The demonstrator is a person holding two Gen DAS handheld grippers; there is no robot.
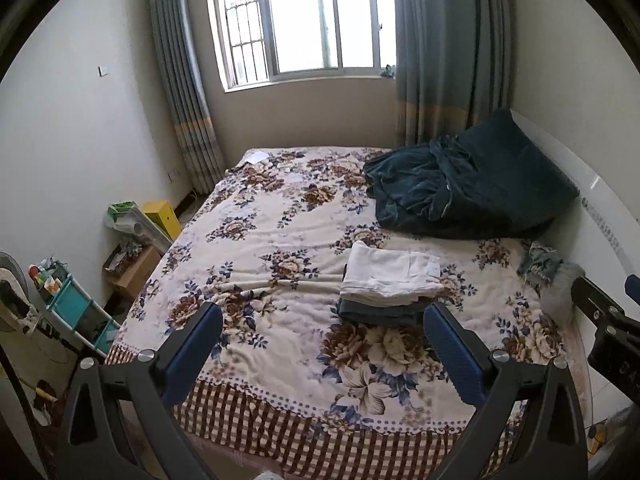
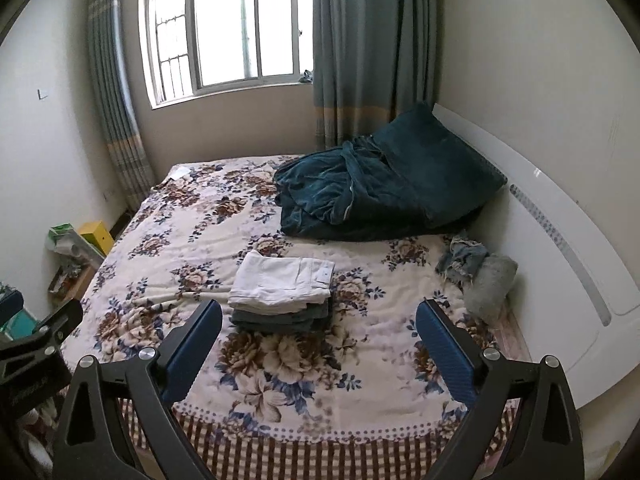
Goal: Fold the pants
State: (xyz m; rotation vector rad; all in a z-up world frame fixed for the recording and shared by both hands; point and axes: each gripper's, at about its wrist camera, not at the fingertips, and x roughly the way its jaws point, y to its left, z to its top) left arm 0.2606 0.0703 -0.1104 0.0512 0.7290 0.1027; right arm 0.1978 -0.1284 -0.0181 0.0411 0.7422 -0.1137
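Observation:
Folded white pants [image 1: 390, 274] [image 2: 282, 280] lie on top of folded dark pants [image 1: 380, 312] [image 2: 276, 318], a neat stack on the floral bedspread [image 1: 260, 248] [image 2: 192, 240]. My left gripper [image 1: 322, 322] is open and empty, held above the near end of the bed, short of the stack. My right gripper [image 2: 318, 320] is open and empty, also short of the stack. The right gripper shows at the right edge of the left wrist view [image 1: 608, 320]. The left gripper shows at the left edge of the right wrist view [image 2: 36, 332].
A dark teal blanket and pillow [image 1: 468, 184] [image 2: 384, 176] lie at the head of the bed. Crumpled denim [image 2: 462, 258] and a grey garment [image 2: 488, 284] lie by the white headboard [image 2: 560, 216]. Boxes [image 1: 152, 216] and a shelf cart [image 1: 72, 308] stand on the left.

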